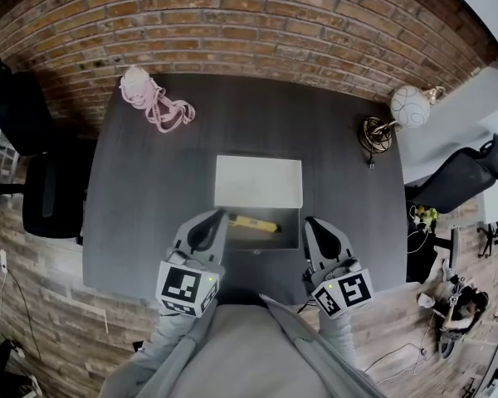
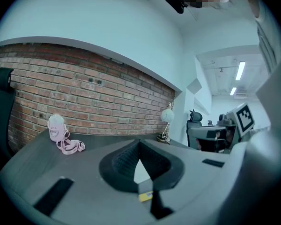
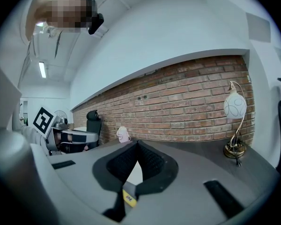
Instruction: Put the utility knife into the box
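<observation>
The yellow utility knife (image 1: 253, 222) lies inside the open box (image 1: 289, 237), whose white lid (image 1: 257, 181) is folded back toward the wall. My left gripper (image 1: 218, 218) hangs at the box's near left corner and my right gripper (image 1: 312, 222) at its near right corner. Both are shut, with nothing between the jaws. In the left gripper view the jaws (image 2: 139, 143) meet at the tip, and a bit of the yellow knife (image 2: 146, 197) shows below them. The right gripper view shows the same: closed jaws (image 3: 138, 144) and a sliver of the knife (image 3: 129, 197).
The box sits on a dark grey table (image 1: 149, 189) against a brick wall. A pink pouch with a strap (image 1: 153, 98) lies at the far left corner, and a globe lamp (image 1: 407, 106) stands at the far right. Black chairs (image 1: 17, 106) (image 1: 465, 172) flank the table.
</observation>
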The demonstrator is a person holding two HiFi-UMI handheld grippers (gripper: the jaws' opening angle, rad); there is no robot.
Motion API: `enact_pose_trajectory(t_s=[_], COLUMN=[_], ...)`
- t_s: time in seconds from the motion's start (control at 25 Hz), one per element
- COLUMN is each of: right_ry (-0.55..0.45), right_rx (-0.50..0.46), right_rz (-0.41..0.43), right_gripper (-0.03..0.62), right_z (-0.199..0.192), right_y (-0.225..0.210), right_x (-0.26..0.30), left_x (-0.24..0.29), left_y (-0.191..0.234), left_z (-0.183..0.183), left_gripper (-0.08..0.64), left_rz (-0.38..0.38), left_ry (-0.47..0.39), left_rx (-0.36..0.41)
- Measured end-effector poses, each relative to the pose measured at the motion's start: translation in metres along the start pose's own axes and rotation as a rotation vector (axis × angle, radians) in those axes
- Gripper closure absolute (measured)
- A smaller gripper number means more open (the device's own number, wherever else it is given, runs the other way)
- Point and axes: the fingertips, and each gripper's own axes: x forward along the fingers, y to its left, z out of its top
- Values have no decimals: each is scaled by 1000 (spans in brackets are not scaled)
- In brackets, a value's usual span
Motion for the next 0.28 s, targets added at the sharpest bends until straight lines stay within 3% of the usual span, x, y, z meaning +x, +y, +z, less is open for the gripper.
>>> enact_pose_trajectory(t_s=[0.28], right_ry=[3], right_rx=[-4], right_rz=[3], right_gripper=[575], right_z=[-2], right_y=[0], right_x=[3], left_x=[2], left_y=[1], left_z=[-1], left_gripper=[540], left_rz=[-3], left_ry=[2], left_rx=[3])
